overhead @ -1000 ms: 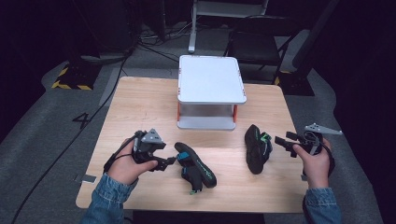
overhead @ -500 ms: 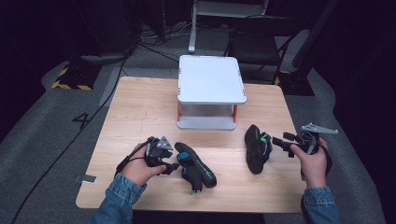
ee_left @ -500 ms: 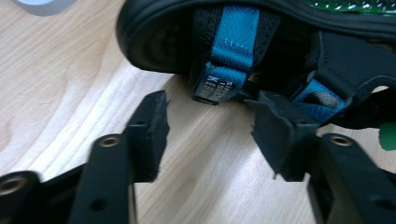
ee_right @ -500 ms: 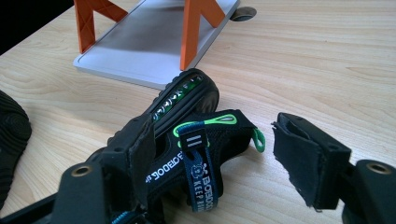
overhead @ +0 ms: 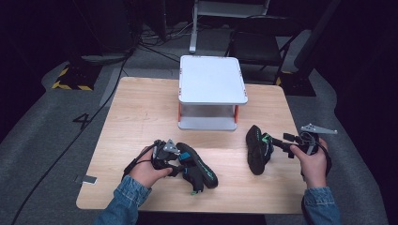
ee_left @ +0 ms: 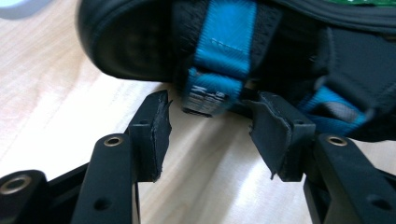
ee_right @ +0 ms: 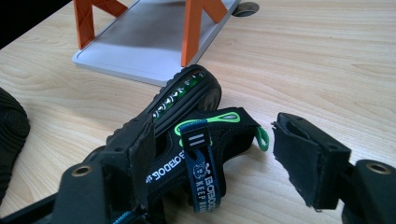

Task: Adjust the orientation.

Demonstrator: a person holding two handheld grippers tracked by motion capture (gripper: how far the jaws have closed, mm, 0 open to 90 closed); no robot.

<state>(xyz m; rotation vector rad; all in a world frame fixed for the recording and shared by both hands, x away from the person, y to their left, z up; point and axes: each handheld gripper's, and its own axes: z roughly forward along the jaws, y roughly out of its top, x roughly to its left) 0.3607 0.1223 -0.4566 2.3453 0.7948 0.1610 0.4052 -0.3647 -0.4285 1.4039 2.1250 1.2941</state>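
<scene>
Two black sandals lie on the wooden table. The left sandal has blue straps. My left gripper sits at its near end. Its jaws have just been closing. In the left gripper view the blue strap hangs between the tips of the left gripper, with a gap still on the left pad's side. The right sandal has green trim. My right gripper straddles its heel strap. One pad of the right gripper rests by the sandal's side and the other stands clear.
A small white two-level rack with orange legs stands at the middle back of the table, just beyond the right sandal. Bare wood lies between the sandals and along the table's left part. Dark floor with cables surrounds the table.
My left hand has moved right and down to the left sandal, and its jaws have narrowed around the strap end. The right hand and its sandal have stayed put.
</scene>
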